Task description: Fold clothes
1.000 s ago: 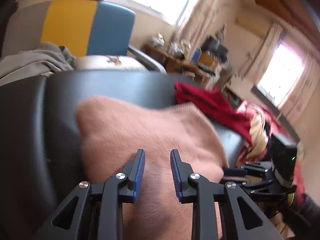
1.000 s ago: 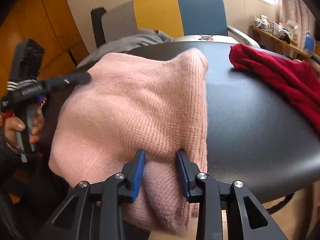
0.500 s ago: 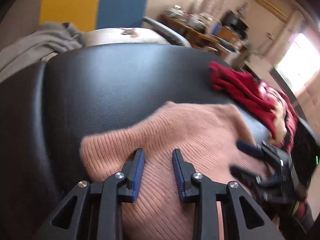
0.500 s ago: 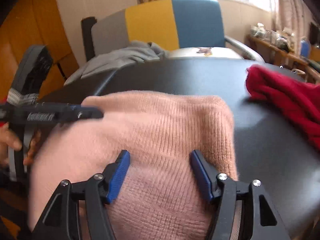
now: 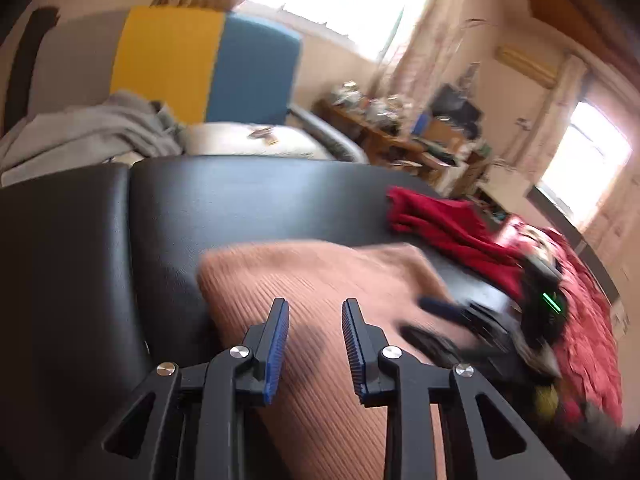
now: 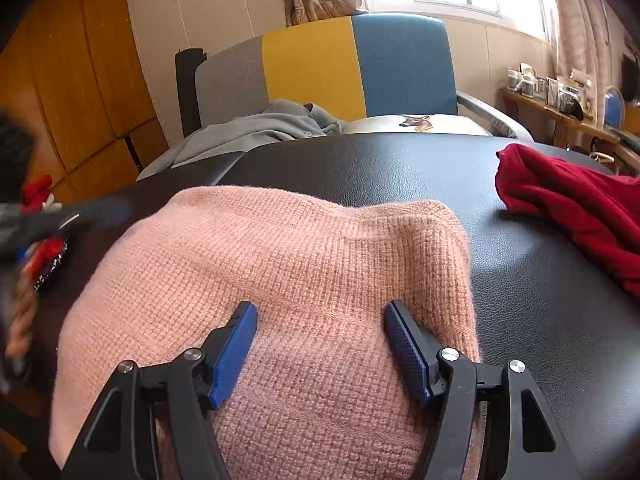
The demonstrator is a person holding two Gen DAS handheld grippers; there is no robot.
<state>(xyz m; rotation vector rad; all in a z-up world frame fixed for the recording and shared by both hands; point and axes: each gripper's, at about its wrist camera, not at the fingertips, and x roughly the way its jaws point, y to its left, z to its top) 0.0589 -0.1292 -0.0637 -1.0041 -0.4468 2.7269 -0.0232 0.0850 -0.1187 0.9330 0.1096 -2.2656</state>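
On black table (image 6: 540, 320), unlabelled pink sweater (image 6: 280, 264).

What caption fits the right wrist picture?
Open right gripper over a folded pink sweater on the black table.

Right gripper (image 5: 448, 320) is motion-blurred right of the left tongs; pink sweater (image 6: 280, 272) is cut off below.

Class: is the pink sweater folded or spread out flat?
Folded: the pink sweater lies as a compact bundle with a doubled far edge on the black table.
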